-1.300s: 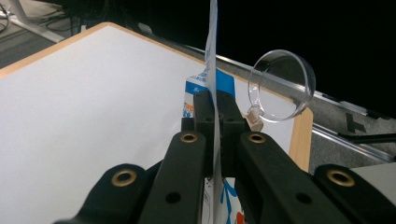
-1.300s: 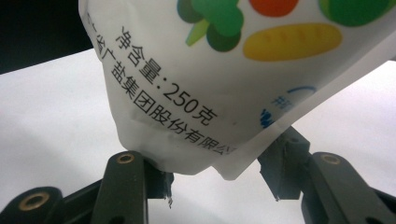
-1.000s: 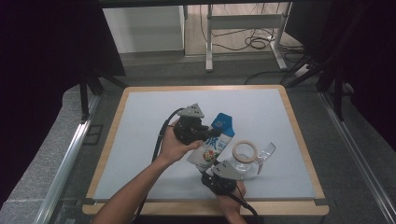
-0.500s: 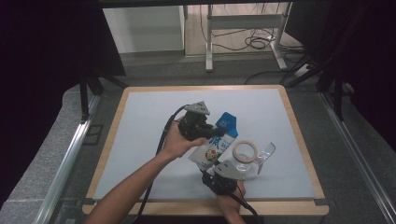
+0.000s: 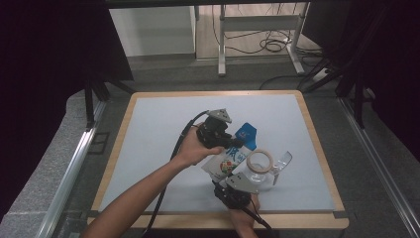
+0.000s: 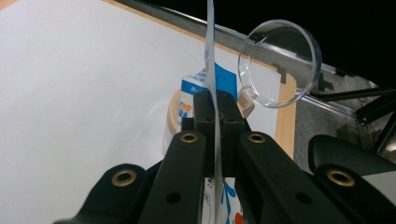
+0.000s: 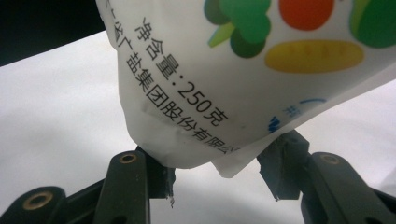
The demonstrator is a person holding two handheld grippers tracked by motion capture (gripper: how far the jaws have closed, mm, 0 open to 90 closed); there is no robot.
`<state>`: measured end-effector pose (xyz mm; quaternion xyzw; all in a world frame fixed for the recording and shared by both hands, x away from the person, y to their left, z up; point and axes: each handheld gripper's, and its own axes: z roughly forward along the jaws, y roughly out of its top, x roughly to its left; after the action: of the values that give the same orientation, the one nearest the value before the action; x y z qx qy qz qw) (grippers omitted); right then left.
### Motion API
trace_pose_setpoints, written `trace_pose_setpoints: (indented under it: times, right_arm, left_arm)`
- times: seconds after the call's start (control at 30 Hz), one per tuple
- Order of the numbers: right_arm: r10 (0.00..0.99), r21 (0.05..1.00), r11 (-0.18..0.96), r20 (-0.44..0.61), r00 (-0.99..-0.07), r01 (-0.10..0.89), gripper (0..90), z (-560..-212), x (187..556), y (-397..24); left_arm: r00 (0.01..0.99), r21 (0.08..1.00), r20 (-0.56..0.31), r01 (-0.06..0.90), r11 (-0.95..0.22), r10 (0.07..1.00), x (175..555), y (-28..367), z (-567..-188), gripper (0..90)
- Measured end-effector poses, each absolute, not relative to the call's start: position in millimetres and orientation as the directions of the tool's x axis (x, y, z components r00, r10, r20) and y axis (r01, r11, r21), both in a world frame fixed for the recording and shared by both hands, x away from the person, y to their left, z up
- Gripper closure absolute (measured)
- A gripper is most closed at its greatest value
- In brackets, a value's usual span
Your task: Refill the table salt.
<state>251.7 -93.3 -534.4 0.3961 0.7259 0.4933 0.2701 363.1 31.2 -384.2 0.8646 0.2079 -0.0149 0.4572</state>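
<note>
1. Near the bench's (image 5: 148,148) front edge, you are holding a bag (image 5: 227,163) between both grippers, beside a tape roll (image 5: 259,160) and a clear cup (image 5: 282,163).
2. Your left gripper (image 6: 215,112) is pinching the bag's thin top edge, its fingers (image 6: 203,109) pressed together on the film.
3. Your right gripper (image 7: 215,175) is cradling the bag's bottom corner, fingers (image 7: 159,179) partly apart and bearing on the bulging sides.
4. You are likely lifting or opening the bag, with neither finished yet.
5. Next, you probably need steady tension: the thin film could slip or tear, and the cup is standing close.
</note>
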Motion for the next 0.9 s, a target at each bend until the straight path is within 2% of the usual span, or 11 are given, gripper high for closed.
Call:
trace_pose_setpoints:
  times: [0.9]
  right_arm:
    - [0.845,0.935,0.203,-0.017,-0.534,0.291,53.2,-535,247,-93]
  left_arm:
    - [0.924,0.742,-0.197,0.358,-0.567,0.327,368,8,-383,90.0]
